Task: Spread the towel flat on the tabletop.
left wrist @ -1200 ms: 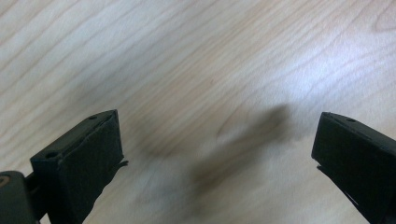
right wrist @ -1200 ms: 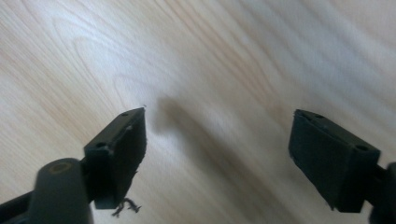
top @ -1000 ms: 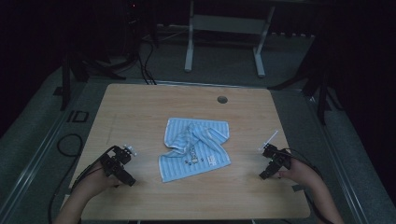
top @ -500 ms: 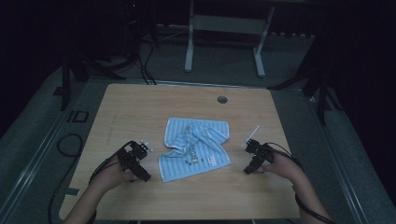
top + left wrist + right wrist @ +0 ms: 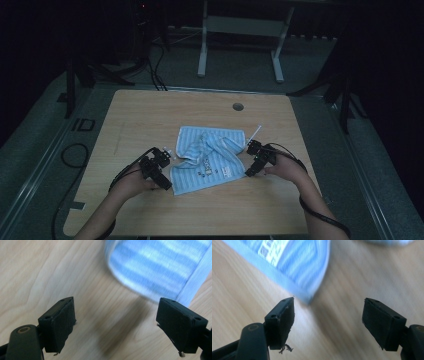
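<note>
Both grippers have come inward across the surface (image 5: 150, 115) since the earlier frames, from out near its left and right edges to the two sides of the towel (image 5: 210, 157). From above, the left gripper (image 5: 161, 170) now sits just beside the towel's near left corner, and the right gripper (image 5: 256, 161) sits at its right edge, close to the near right corner. The towel has kept its place and its rumpled shape, light blue with paler stripes and a printed label (image 5: 222, 172) on its near half, lying a little nearer than the middle of the wooden surface.

In the left gripper view the jaws stand well apart, though they have just been closing a little, with bare wood between them; the towel's rounded striped edge (image 5: 155, 270) lies just ahead of the right jaw and is blurred. In the right gripper view the jaws are likewise spread, nothing between them, and the towel's bordered corner (image 5: 309, 298) points down just ahead of the left jaw.

Farther back on the surface a round grommet hole (image 5: 238, 106) lies well clear of the towel. A thin white stick (image 5: 256, 132) pokes out near the towel's far right corner. Beyond the surface stand the pale legs of a frame (image 5: 202, 47) on the dark floor, with cables (image 5: 157, 70) trailing at the left.
</note>
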